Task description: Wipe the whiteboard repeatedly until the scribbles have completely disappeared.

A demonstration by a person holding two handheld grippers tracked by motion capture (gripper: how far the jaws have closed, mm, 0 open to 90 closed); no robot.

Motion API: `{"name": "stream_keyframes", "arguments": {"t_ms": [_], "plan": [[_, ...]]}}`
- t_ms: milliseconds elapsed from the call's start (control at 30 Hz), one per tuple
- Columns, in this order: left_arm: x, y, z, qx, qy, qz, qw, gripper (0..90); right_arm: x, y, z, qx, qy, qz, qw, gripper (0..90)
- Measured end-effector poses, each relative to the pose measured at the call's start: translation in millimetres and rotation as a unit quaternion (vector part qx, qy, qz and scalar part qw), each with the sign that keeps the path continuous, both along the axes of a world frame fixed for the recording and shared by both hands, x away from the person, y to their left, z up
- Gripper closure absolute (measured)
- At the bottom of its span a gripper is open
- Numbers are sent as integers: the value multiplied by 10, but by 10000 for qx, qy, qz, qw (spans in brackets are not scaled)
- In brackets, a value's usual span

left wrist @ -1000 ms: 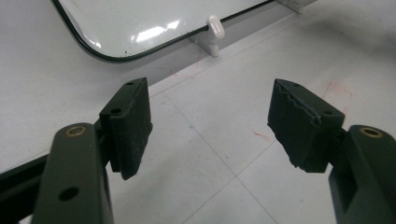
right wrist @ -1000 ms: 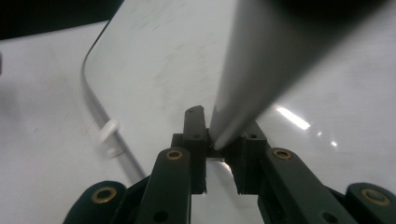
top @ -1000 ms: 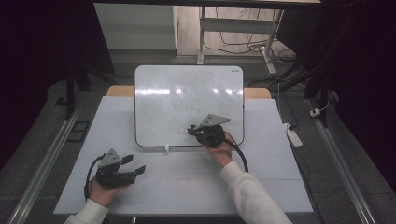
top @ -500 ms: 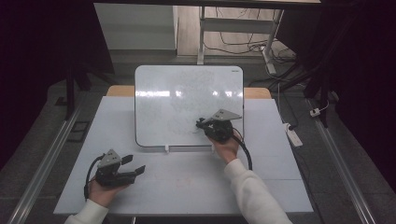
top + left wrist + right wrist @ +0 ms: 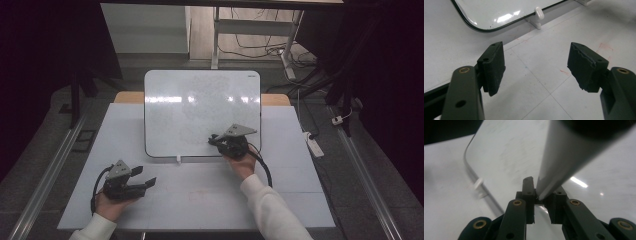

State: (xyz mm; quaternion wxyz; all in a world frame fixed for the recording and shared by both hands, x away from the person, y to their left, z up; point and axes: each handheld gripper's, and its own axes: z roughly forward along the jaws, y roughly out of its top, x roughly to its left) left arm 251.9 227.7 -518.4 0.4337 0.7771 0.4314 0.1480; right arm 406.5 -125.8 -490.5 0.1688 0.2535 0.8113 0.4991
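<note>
The marker (image 5: 564, 157), a pale grey barrel clamped between the closed jaws of the right tool (image 5: 541, 195), runs up and away from them over the lower right part of the whiteboard (image 5: 200, 105); its far end is dark, blurred and cut off at the frame's top, so the tip cannot be made out. Faint smudges on the board are unreadable. The left tool (image 5: 536, 65) rests wide open and empty on the table (image 5: 200, 200), near the board's lower left corner.
</note>
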Motion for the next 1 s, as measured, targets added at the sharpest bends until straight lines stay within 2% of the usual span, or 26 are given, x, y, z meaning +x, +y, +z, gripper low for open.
{"name": "stream_keyframes", "arguments": {"t_ms": [100,133,200,300,400,467,533,667,733,800,867,900,933,1000], "plan": [[-7,3,4,-10,-16,16,10000,312,-19,19,-18,-59,-55,76,9999,783],[-11,3,6,-12,-21,21,10000,312,35,-35,-1,124,74,-2,9999,783],[-16,5,10,-13,-36,23,10000,312,50,-102,39,162,-8,-207,9997,783],[-4,2,3,-10,-13,20,10000,312,45,-134,23,299,88,-253,9992,782],[-1,-6,2,13,-11,6,10000,311,2,-6,-46,197,243,55,9995,783],[-6,-3,5,4,-18,10,10000,311,-28,83,-60,39,131,171,9998,783],[-10,1,7,-14,-26,30,10000,312,4,94,-32,63,113,149,9998,783],[-10,-1,5,7,-33,18,10000,312,76,-5,50,238,18,-180,9996,783],[-11,4,2,3,-32,16,10000,312,80,-32,52,247,59,-181,9995,783],[-10,5,2,2,-45,24,10000,311,52,-131,66,45,66,-226,9997,782],[-9,-4,0,33,-49,2,10000,312,49,-184,69,25,62,-252,9997,783],[-6,-15,-2,56,-49,-3,10000,311,56,-302,83,117,164,-385,9991,782],[-4,-24,-3,70,-47,-5,10000,311,56,-302,83,117,164,-385,9991,782],[-4,-34,2,86,-60,-4,9999,311,27,-459,147,332,277,-436,9981,782]]}}
